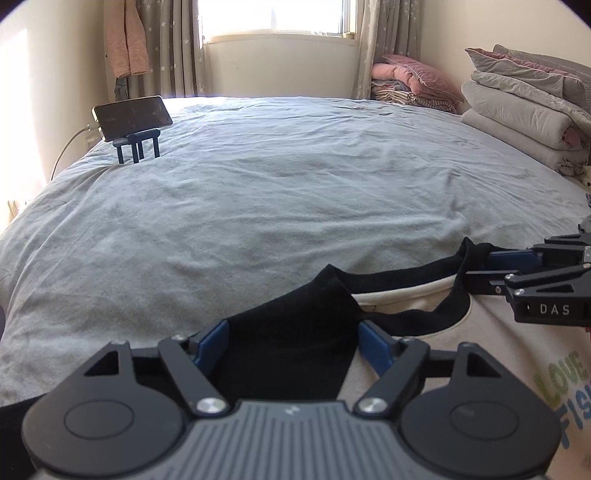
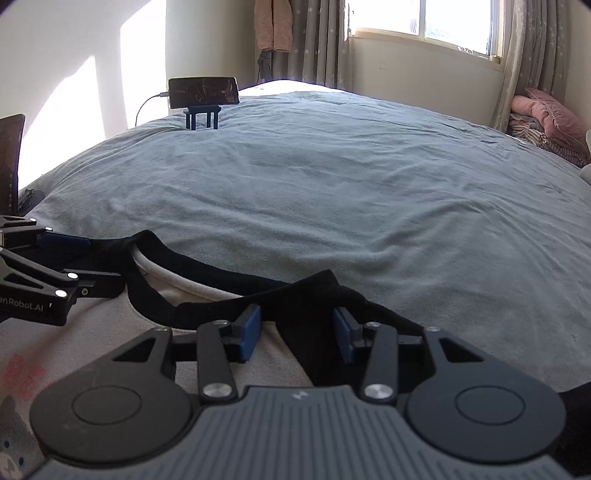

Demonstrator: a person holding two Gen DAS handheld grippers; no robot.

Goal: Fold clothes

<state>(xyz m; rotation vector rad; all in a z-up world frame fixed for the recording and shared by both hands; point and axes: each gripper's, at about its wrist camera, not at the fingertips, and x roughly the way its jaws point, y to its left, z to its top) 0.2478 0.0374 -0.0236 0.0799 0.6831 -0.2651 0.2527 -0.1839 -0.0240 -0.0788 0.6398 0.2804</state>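
Soft, light beige sweatshirt with black shoulders (image 1: 461,354) is best held there; left gripper (image 1: 293,341) and right gripper (image 2: 297,330) are spread over them

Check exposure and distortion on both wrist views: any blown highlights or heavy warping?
Left wrist view: the window is blown out to white, with sun glare on the left wall; fisheye bows the bed and leaves dark vignette corners. Right wrist view: hard sun patches on the wall, window partly clipped, same barrel warp; both views are sharp.
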